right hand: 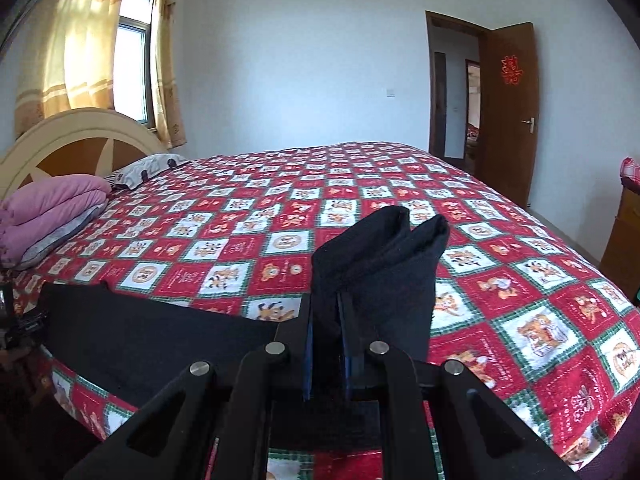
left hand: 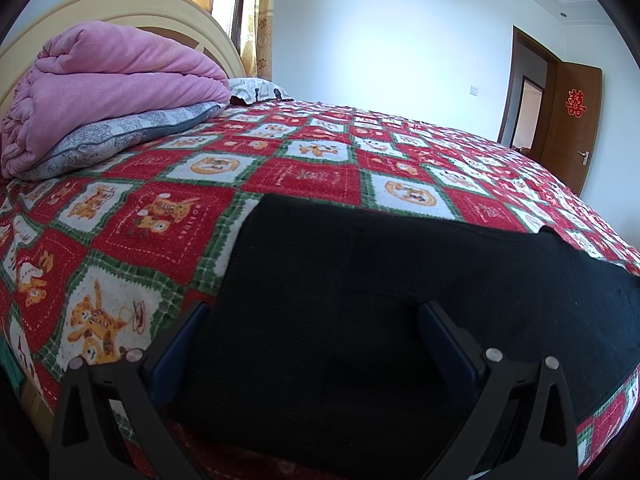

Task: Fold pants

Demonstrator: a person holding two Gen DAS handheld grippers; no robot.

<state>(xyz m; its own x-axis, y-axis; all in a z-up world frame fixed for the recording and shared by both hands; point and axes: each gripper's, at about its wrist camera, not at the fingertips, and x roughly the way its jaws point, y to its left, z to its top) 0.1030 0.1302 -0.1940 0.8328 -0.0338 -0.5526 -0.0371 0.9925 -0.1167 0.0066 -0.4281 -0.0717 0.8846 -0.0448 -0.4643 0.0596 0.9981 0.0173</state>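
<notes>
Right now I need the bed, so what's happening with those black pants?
A person with a gripper in each hand is folding black pants on the patterned bedspread. The right gripper is shut on the leg ends, lifted off the bed. The left gripper sits open over the part lying flat. The fold isn't finished.

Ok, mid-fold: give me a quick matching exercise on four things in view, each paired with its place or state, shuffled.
Things:
1. right gripper
2. left gripper
3. pink quilt
4. wooden door

Places or states:
A. folded, on top of a grey pillow by the headboard
B. standing open
C. shut on a raised end of the black pants
D. jaws wide open over the flat part of the pants

Pairs: 1-C, 2-D, 3-A, 4-B
</notes>
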